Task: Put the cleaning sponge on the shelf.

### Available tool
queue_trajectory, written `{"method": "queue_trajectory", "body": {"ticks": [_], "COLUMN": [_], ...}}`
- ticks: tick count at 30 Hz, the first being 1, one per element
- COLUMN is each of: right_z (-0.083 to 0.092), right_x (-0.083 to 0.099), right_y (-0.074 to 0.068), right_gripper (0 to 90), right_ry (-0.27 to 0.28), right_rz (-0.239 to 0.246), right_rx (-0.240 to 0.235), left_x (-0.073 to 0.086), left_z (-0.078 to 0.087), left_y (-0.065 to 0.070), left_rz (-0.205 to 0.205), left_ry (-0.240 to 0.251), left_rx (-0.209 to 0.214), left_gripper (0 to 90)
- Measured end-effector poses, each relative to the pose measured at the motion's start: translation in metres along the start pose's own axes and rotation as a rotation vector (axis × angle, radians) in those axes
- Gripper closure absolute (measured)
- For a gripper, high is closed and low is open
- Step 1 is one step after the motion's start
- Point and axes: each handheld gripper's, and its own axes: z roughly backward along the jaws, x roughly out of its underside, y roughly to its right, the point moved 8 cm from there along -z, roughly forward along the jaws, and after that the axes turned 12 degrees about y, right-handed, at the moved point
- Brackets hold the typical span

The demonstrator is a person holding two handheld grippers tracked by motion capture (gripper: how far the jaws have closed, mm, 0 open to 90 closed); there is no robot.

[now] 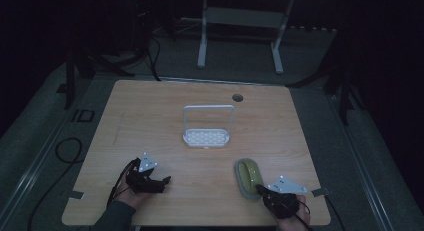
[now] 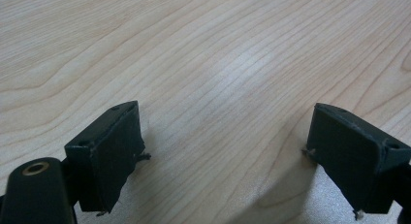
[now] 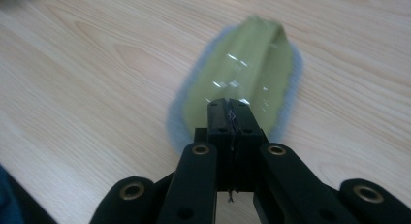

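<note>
While the left gripper (image 1: pixel 162 181) rests wide-jawed and empty on the table (image 1: pixel 150 121), we find the right gripper (image 3: pixel 231 107) closed over the yellow-green sponge's (image 3: pixel 242 78) near edge.

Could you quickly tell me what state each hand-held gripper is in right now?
Left hand-held gripper: open, holding nothing, over bare table.
Right hand-held gripper: closed on the near rim of the yellow-green dish.
</note>
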Motion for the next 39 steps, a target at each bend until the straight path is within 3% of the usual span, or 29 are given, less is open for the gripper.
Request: {"method": "queue_trajectory", "body": {"ticks": [3, 4, 11, 15, 17, 23, 30, 39], "right_z": [-0.003, -0.008, -0.025, -0.027, -0.023, -0.013, -0.002, -0.011], "right_x": [-0.003, -0.006, -0.008, -0.004, 0.000, 0.001, -0.021, -0.041], "right_y": [-0.006, -0.014, -0.022, -0.017, -0.006, 0.012, 0.025, 0.030], "right_gripper": [89.1, 89.1, 89.2, 89.4, 89.4, 88.3, 83.5, 71.1], "right_ry": [0.005, 0.012, 0.005, -0.013, -0.028, -0.038, -0.028, -0.098], "right_rz": [0.010, 0.004, 0.001, -0.003, -0.008, -0.016, -0.003, 0.050], "right_rx": [-0.018, -0.052, -0.069, -0.053, -0.022, 0.008, -0.014, -0.050], "left_x": [0.000, 0.000, 0.000, 0.000, 0.000, 0.000, 0.000, 0.000], "left_z": [0.000, 0.000, 0.000, 0.000, 0.000, 0.000, 0.000, 0.000], "left_y": [0.000, 0.000, 0.000, 0.000, 0.000, 0.000, 0.000, 0.000], "left_rz": [0.000, 0.000, 0.000, -0.001, 0.000, 0.000, -0.001, -0.001], "left_ry": [0.000, 0.000, 0.000, 0.000, 0.000, 0.000, 0.000, 0.000], "left_rx": [0.000, 0.000, -0.001, 0.000, -0.001, 0.000, 0.000, -0.001], "left_gripper": [12.7, 12.8, 12.8, 12.7, 12.7, 12.8, 12.8, 12.7]}}
